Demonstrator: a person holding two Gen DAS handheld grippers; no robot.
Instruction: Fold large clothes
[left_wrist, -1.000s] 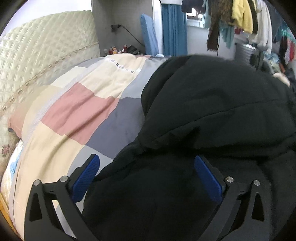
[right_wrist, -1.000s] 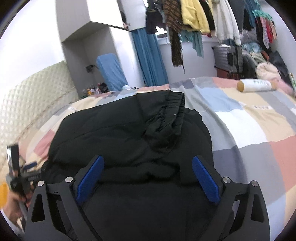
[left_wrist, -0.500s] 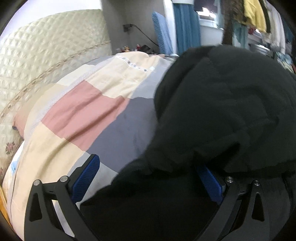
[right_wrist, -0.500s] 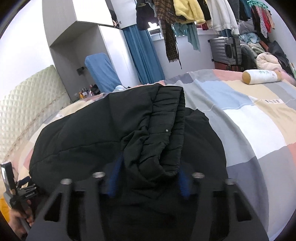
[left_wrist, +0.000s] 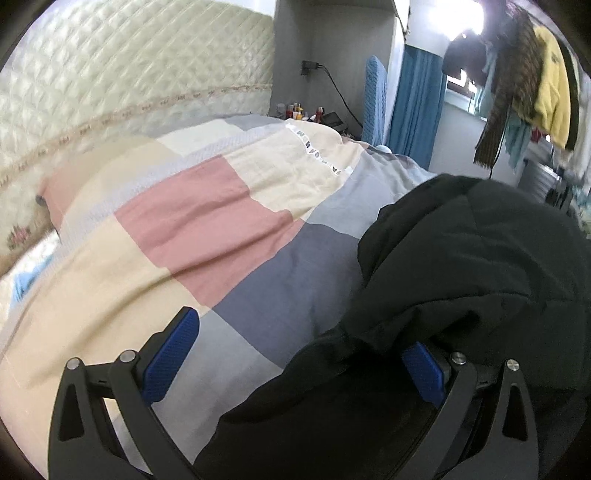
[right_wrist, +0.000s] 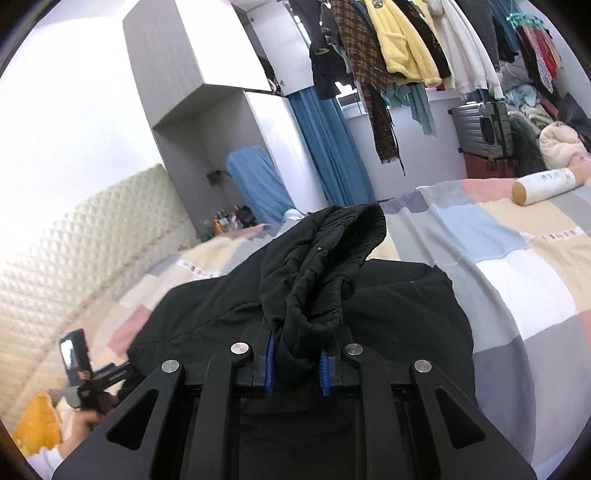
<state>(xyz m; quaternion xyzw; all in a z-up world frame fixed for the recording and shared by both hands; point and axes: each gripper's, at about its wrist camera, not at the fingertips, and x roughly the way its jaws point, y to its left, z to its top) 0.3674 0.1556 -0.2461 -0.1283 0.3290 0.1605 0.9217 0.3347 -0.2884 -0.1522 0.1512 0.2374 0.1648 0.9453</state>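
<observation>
bed (left_wrist: 229, 236) w/ patchwork quilt carries the black jacket (right_wrist: 388, 306), spread over its near side. sleeve (right_wrist: 317, 266) runs straight ahead from the right tongs (right_wrist: 295, 365), which have just been closing & now clench its near end. left tongs (left_wrist: 295, 358) spread wide at jacket's left edge, gripping nothing.

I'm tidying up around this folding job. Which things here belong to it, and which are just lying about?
Part of the job:
- black padded jacket, spread on the bed
- right gripper, just closed on a bunched fold of it
- left gripper, open at its edge

Lying about:
- cream cylindrical bolster
- grey hard-shell suitcase
- clothes hanging at the window
</observation>
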